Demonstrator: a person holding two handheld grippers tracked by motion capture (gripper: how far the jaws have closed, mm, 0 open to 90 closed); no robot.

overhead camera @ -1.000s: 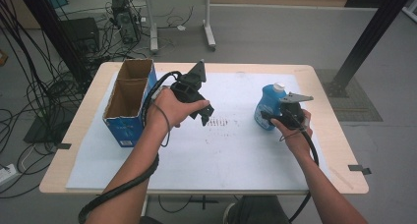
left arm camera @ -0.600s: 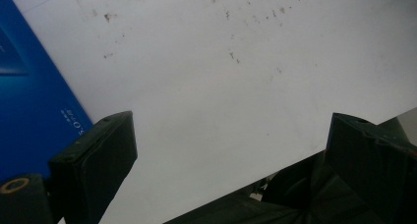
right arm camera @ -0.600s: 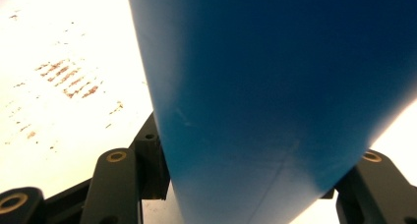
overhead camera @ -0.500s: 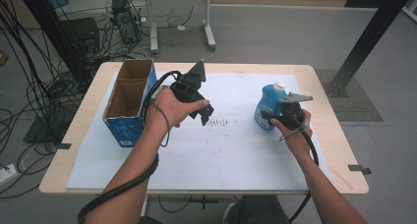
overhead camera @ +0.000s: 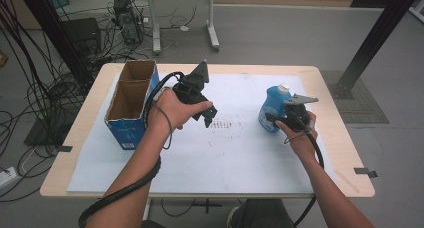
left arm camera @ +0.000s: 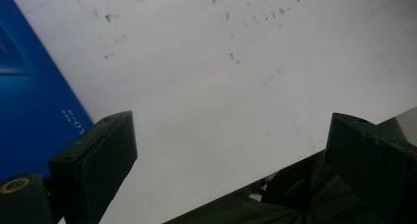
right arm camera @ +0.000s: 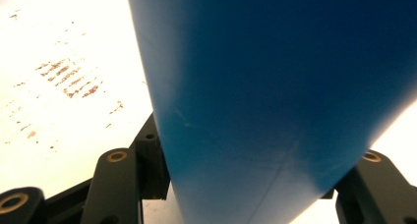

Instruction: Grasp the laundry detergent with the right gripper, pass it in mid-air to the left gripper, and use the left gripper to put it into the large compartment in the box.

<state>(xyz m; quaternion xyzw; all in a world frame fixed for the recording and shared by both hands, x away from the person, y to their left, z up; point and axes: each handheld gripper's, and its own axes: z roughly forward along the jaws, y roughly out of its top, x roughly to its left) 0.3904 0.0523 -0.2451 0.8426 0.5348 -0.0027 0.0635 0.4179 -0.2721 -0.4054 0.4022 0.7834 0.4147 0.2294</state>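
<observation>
A blue plastic bottle [overhead camera: 269, 107] with a white cap stands upright on the white mat at the right. My right gripper [overhead camera: 276, 119] is shut on the bottle's lower body; in the right gripper view the blue bottle [right arm camera: 275, 86] sits tight between both jaws of the right gripper [right arm camera: 246, 187]. My left gripper [overhead camera: 209, 116] is held above the mat's middle, tilted down to the right, just right of the box. In the left gripper view the left gripper [left arm camera: 231, 155] stands open with bare mat between its jaws.
An open cardboard box [overhead camera: 125, 133] with blue sides stands at the left of the mat; its blue side [left arm camera: 34, 101] is close to the left jaw. Brown stains [overhead camera: 227, 124] mark the white mat [overhead camera: 225, 158]. Cables trail from both grippers off the near edge.
</observation>
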